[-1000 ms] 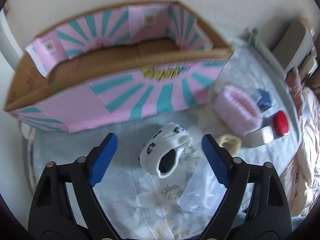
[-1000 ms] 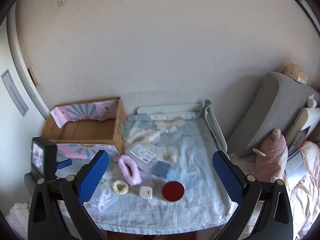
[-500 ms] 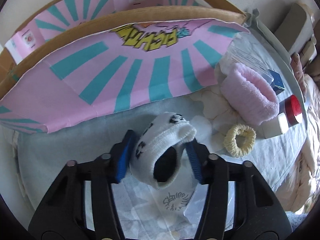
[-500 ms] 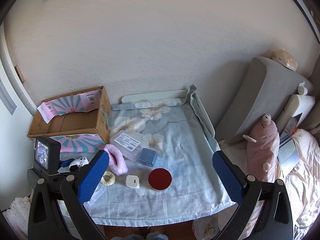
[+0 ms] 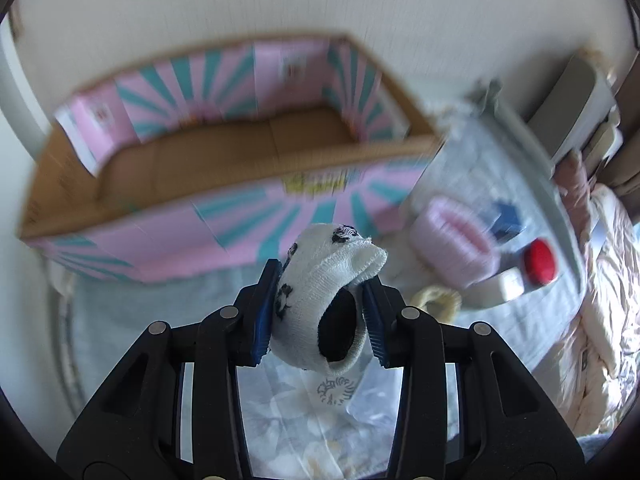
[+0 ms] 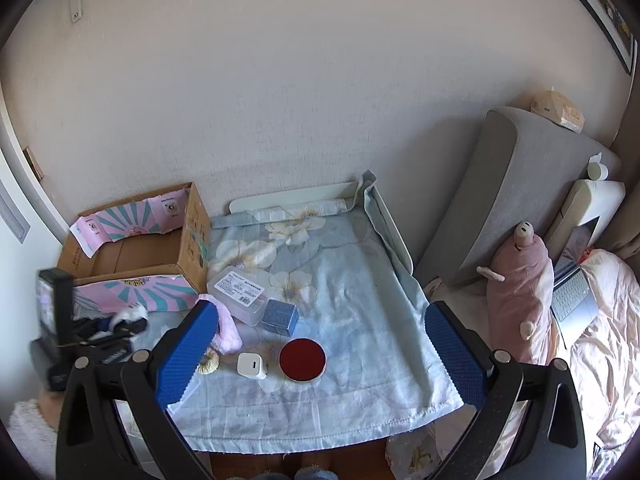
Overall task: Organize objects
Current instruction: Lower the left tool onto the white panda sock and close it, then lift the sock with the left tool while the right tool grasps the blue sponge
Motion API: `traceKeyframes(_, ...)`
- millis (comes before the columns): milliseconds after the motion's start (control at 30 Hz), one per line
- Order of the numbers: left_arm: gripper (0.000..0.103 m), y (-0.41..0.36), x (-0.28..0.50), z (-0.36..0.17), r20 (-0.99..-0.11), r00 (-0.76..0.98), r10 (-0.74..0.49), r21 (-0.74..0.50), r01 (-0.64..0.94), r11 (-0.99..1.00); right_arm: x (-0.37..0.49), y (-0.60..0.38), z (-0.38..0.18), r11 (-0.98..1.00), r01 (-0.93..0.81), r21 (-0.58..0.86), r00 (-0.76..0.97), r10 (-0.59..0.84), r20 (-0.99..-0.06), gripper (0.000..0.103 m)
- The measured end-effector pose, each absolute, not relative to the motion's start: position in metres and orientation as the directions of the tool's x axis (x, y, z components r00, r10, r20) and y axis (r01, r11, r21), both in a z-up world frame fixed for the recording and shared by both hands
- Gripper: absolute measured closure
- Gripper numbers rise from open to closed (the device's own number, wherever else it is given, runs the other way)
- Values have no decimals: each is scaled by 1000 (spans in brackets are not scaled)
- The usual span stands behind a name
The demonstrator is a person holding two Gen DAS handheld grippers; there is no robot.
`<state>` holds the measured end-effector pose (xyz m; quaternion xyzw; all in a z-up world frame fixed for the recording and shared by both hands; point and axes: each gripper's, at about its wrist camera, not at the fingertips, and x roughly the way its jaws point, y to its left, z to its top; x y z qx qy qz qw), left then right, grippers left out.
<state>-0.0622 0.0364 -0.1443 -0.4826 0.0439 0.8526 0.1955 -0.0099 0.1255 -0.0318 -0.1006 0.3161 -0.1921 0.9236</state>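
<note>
Left wrist view: left gripper (image 5: 320, 312) squeezed tight on white sock (image 5: 320, 296) with black spots, centre of frame, lifted off cloth. Pink-and-teal cardboard box (image 5: 224, 152) blurry behind, upper middle. Pink fuzzy band (image 5: 452, 240), red round lid (image 5: 540, 260) at right.

Right wrist view: right gripper (image 6: 316, 356) wide open, holding nothing, low in frame. Sock (image 6: 130, 314) at left edge, in front of box (image 6: 136, 252). Red lid (image 6: 302, 359), white charger (image 6: 251, 365) on blue flower cloth (image 6: 352, 288), bottom centre.

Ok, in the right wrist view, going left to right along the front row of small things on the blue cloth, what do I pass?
Cream scrunchie → white charger → red round disc.
</note>
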Motion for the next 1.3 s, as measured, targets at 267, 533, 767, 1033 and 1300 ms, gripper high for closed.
traceKeyframes(267, 68, 18, -35, -34, -714, -618, 328, -118, -355, -927, -13, 118, -23, 898, 313, -308, 731, -435, -526, 0)
traceKeyframes(533, 67, 5, 8, 24, -631, -723, 282, -73, -306, -949, -17, 112, -24, 897, 331, -294, 729, -441, -523, 0)
traceKeyframes(767, 67, -8, 24, 37, -577, -773, 264, -84, -265, -961, -4, 100, -31, 892, 291, -346, 703, -445, -554, 0)
traceKeyframes(1033, 67, -18, 29, 44, -571, -798, 194, -68, -190, -980, 63, 74, -74, 918, 21, -396, 582, -333, -742, 1)
traceKeyframes(1300, 67, -22, 32, 39, -590, -791, 162, -74, -147, -986, 130, 59, -136, 910, -161, -381, 395, -295, -870, 17)
